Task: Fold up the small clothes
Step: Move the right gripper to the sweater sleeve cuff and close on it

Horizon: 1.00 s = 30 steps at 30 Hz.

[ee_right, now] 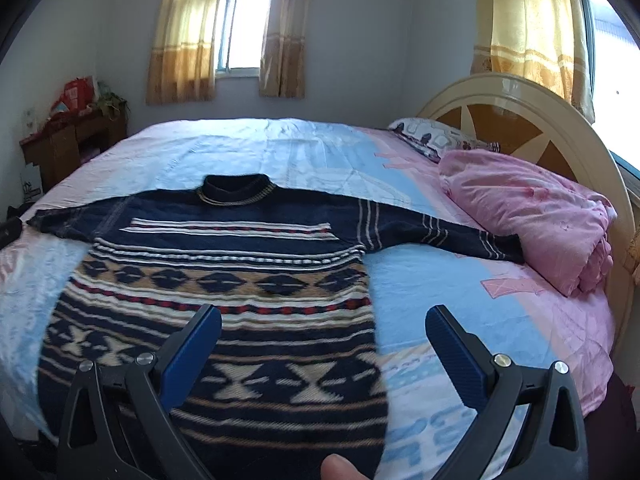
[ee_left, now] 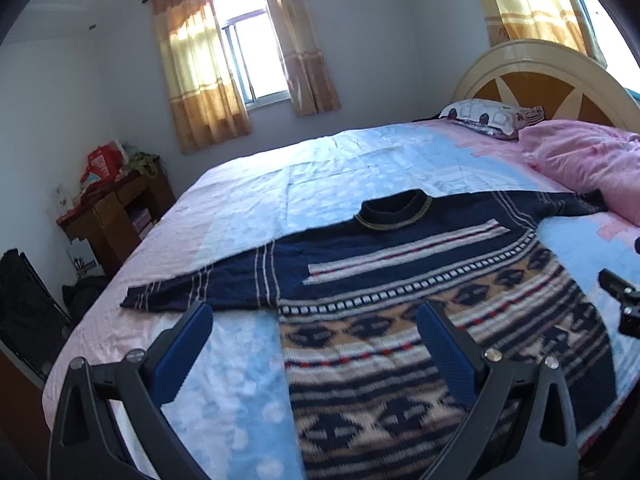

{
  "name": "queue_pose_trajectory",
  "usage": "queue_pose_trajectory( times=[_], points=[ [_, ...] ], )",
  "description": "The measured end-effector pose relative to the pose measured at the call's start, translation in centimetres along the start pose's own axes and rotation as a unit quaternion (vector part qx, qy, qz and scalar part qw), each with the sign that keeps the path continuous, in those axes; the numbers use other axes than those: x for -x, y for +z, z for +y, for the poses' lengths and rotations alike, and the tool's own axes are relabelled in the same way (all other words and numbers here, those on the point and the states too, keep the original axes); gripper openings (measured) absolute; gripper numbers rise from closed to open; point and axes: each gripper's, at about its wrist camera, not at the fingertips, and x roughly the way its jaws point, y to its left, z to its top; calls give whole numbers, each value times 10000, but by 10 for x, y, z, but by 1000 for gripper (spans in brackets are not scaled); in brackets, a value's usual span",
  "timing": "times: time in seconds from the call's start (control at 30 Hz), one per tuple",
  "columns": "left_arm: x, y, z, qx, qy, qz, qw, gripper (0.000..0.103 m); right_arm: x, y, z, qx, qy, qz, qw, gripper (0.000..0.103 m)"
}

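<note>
Nearest the lenses we saw our two tools, both spread wide and gripping nothing: the left tool (ee_left: pixel 316 314) hung over the sweater's left hem side and the bedsheet, the right tool (ee_right: pixel 323 318) over its right hem edge. A fingertip (ee_right: pixel 340 467) showed at the bottom of the right view.

We found the patterned knit sweater (ee_right: pixel 224 280) lying flat on the bed (ee_left: pixel 360 160), front up, collar (ee_right: pixel 236 190) toward the far side and both sleeves stretched straight out. One sleeve's cuff (ee_right: pixel 508 248) lay just beside a folded pink quilt (ee_right: pixel 528 216), though we could not tell if they touched. The bed carried a pale blue and pink printed sheet, with a patterned pillow (ee_left: pixel 488 116) against the arched cream and brown headboard (ee_left: pixel 552 76).

Around it we noted grey walls, a window (ee_left: pixel 248 56) with orange-cream curtains, a second curtain (ee_right: pixel 528 32) by the headboard, and a wooden cabinet (ee_left: pixel 116 216) in the corner piled with red packages (ee_left: pixel 106 164).

The sweater's hem ran behind the tool bodies, blurred. The far tool appeared only as a black sliver at the right edge of the left view (ee_left: pixel 624 304). Dark objects (ee_left: pixel 28 308) left of the bed stayed too dim for us to identify. Lettering printed on the sheet near the right tool was too smeared for us to read, as was the print on the red packages.
</note>
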Motion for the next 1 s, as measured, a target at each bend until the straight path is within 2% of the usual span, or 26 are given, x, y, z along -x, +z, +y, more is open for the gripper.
queue_pose_trajectory(
  times=[0.1,0.43,0.5,0.6,0.77,0.93,1.0],
  points=[
    [-19,12,-8,-138,30,-139,9998,103,-25,8,-22,-163,-34,88,9998,102],
    [-106,32,-46,-352,-160,6,9993,103,-114,26,-108,-717,-511,470,9950,101],
    [-123,32,-53,-365,-179,111,9991,103,-132,29,-130,-888,-630,574,9924,94],
    [-148,27,-60,-338,-175,331,9987,103,-162,32,-169,-1219,-814,757,9863,86],
    [-182,22,-68,-278,-56,554,9981,103,-204,35,-230,-1778,-1067,1036,9728,78],
    [-206,12,-65,-144,98,849,9962,103,-236,33,-292,-2315,-1454,1210,9543,73],
    [-214,9,-63,-80,119,948,9954,103,-245,32,-314,-2468,-1641,1238,9470,67]
  ],
)
